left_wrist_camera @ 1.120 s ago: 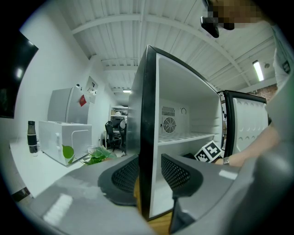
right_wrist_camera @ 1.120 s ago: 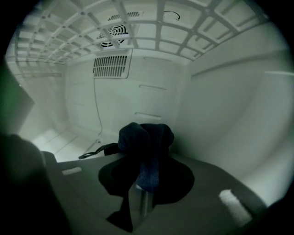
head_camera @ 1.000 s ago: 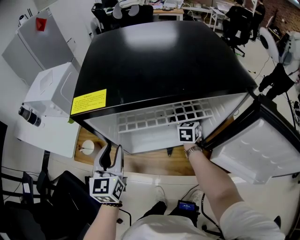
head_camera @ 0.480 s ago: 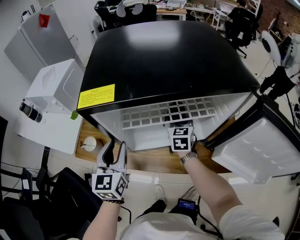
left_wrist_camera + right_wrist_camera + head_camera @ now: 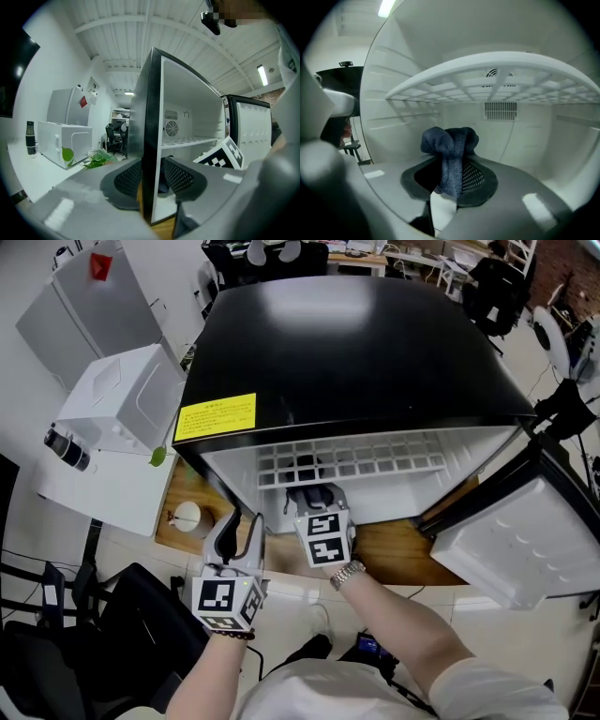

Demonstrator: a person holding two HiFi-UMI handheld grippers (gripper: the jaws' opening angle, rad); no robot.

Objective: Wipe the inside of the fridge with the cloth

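- Head view: A black-topped fridge (image 5: 356,343) stands open on a wooden platform (image 5: 394,563), its door (image 5: 520,540) swung out to the fridge's right. A yellow label (image 5: 217,415) sits at the near left corner of the fridge's top. A white grid shelf (image 5: 352,462) spans the white interior. The left claw (image 5: 239,526) sits at the fridge's left front edge, low down. The right claw (image 5: 317,498) reaches into the fridge's mouth under the shelf, left of its middle, marker cube toward the camera. A white box (image 5: 127,399) and a dark bottle (image 5: 66,448) rest on a desk left of the fridge.
- Left gripper view: The left claw (image 5: 152,176) straddles the black front edge of the fridge's (image 5: 187,108) left wall, one pad outside it and one inside, both looking snug against it, so the claw is clamped on the wall. Past it, a round fan grille (image 5: 172,128) marks the fridge's back wall, and the right claw's marker cube (image 5: 222,157) shows just below the shelf. Green leaves (image 5: 96,159) lie left of the fridge.
- Right gripper view: The right claw (image 5: 450,176) pinches a dark blue cloth (image 5: 450,145), its bunched end standing up past the pads. The cloth is inside the fridge, beneath the shelf (image 5: 487,79) and in front of the slotted vent (image 5: 500,111) on the back wall; it touches no wall in view.
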